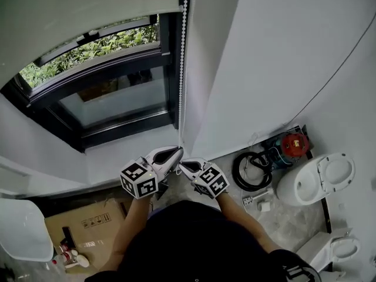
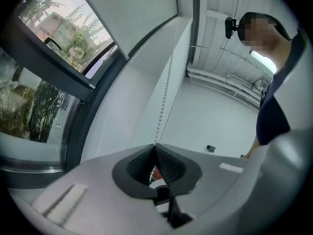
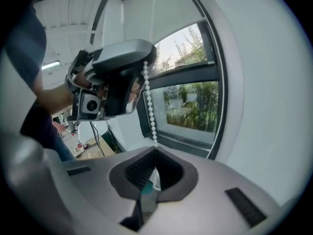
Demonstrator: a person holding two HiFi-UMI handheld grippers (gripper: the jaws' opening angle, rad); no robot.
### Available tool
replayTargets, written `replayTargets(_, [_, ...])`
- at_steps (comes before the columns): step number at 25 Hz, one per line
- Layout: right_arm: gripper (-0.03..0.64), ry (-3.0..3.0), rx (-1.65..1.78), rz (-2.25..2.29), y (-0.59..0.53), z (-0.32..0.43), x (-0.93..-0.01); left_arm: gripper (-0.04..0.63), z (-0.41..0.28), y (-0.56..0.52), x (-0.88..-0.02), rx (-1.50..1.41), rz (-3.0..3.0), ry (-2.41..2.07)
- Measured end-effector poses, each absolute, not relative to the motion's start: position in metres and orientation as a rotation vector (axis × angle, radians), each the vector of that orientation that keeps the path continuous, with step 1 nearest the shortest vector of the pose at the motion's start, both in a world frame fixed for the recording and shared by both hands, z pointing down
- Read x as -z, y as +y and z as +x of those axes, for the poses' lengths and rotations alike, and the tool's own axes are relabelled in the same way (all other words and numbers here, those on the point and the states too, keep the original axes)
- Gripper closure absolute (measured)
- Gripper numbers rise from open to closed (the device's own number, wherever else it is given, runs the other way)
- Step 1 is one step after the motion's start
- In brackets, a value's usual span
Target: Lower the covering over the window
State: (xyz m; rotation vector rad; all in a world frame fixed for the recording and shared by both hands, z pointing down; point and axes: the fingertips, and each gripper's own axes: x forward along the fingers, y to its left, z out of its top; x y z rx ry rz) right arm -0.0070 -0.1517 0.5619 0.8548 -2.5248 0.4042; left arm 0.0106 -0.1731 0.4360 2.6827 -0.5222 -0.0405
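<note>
Head view: the roller blind (image 1: 88, 10) covers only the far top of the window (image 1: 111, 93), and glass with green leaves behind it shows below its edge. The bead chain (image 1: 184, 69) hangs straight down at the window's right side, next to the white wall. At the chain's lower end the left hand-held gripper (image 1: 178, 153) and the right hand-held gripper (image 1: 183, 164) meet tip to tip, the left one slightly farther and higher, each with its marker cube nearer the person. On the floor to the right stand a toilet (image 1: 317, 178) and a coil of black hose (image 1: 252, 170). A cardboard box (image 1: 82, 222) lies near left. Left gripper view: the left hand-held gripper (image 2: 155, 146) has its jaws pressed together on the bead chain (image 2: 164, 102), which rises from their tips towards the top of the wall. The window (image 2: 44, 82) is at the left, and the roller blind (image 2: 132, 18) hangs above it. Right gripper view: the right hand-held gripper (image 3: 155, 150) is likewise clamped narrow on the bead chain (image 3: 149, 106). The left hand-held gripper (image 3: 122, 67) pinches the same strand higher up, and the window (image 3: 190, 106) lies to the right.
</note>
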Motion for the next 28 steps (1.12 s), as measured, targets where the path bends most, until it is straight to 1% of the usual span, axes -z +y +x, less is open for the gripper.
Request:
replayTargets(6, [0.604, -2.499, -0.457, 0.791, -0.142, -0.004, -0.589, 0.584, 0.014, -0.17, -0.465, 0.004, 2.61, -0.519])
replayTargets(17, [0.604, -2.52, -0.485, 0.797, -0.133, 0.021, -0.59, 0.584, 0.041, -0.163, -0.469, -0.016, 2.633, -0.551])
replayTargets(21, [0.604, -2.502, -0.467, 0.755, -0.126, 0.028, -0.601, 0.584, 0.045, -0.156, -0.493, -0.117, 2.614, -0.587])
replayTargets(25, [0.604, -2.504, -0.478, 0.705, -0.113, 0.031, -0.608, 0.584, 0.039, -0.146, -0.503, -0.005, 2.529, -0.624])
replayTargets(28, [0.604, -2.508, -0.464, 0.676, -0.107, 0.028, -0.606, 0.584, 0.035, -0.144, -0.501, -0.018, 2.541, -0.655])
